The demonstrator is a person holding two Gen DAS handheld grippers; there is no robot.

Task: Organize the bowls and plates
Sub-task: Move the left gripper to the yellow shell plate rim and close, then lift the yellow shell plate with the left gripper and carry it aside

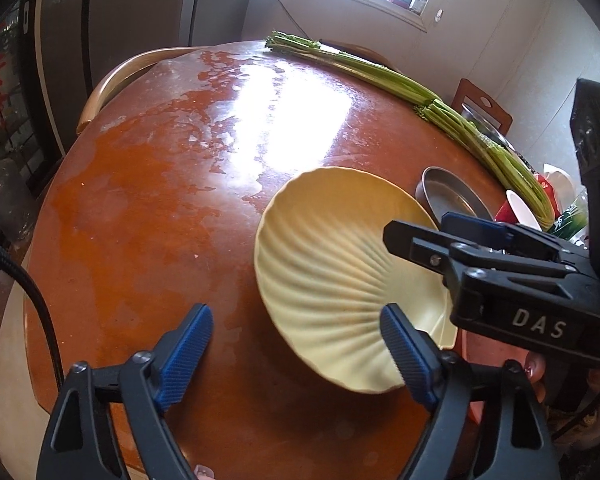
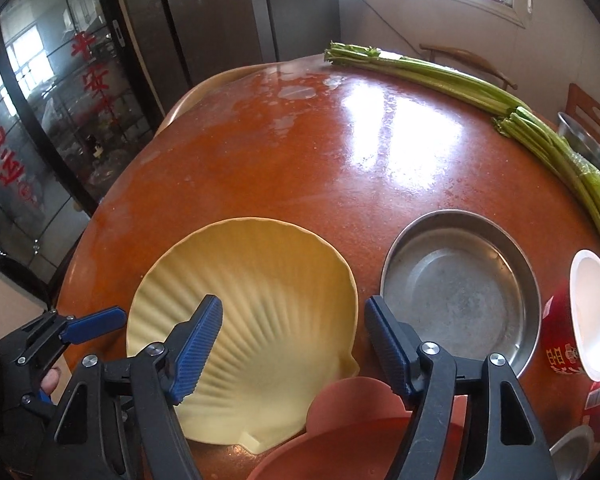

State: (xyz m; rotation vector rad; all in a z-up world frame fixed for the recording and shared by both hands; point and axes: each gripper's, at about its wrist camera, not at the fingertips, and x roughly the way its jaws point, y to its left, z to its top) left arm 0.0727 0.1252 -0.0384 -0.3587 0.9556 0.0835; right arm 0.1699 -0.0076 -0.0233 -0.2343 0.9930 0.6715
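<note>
Between my left fingers [image 1: 408,352] and my right fingers [image 2: 198,346] sits the shell plate [image 2: 246,320], low centre of both frames, flat on the table.

Left gripper [image 1: 296,354]: jaws apart, nothing clamped; one pad at the plate's near edge, contact uncertain. Right gripper [image 2: 294,346]: jaws apart above the plate's lower right, nothing held.

Judgement: bring a jaw under the thin fluted rim and nip there; the ribs should help the pads hold. Keep it level and clear of the pink plate [image 2: 356,404], which overlaps it at lower right.

Steel pan [image 2: 460,292] just right of the plate; red cup [image 2: 580,320] beyond.

Table [image 2: 260,160]: orange, glossy, streaked with smears and glare. Celery [image 2: 440,76] along the upper right. Window at top; glass door at left.
</note>
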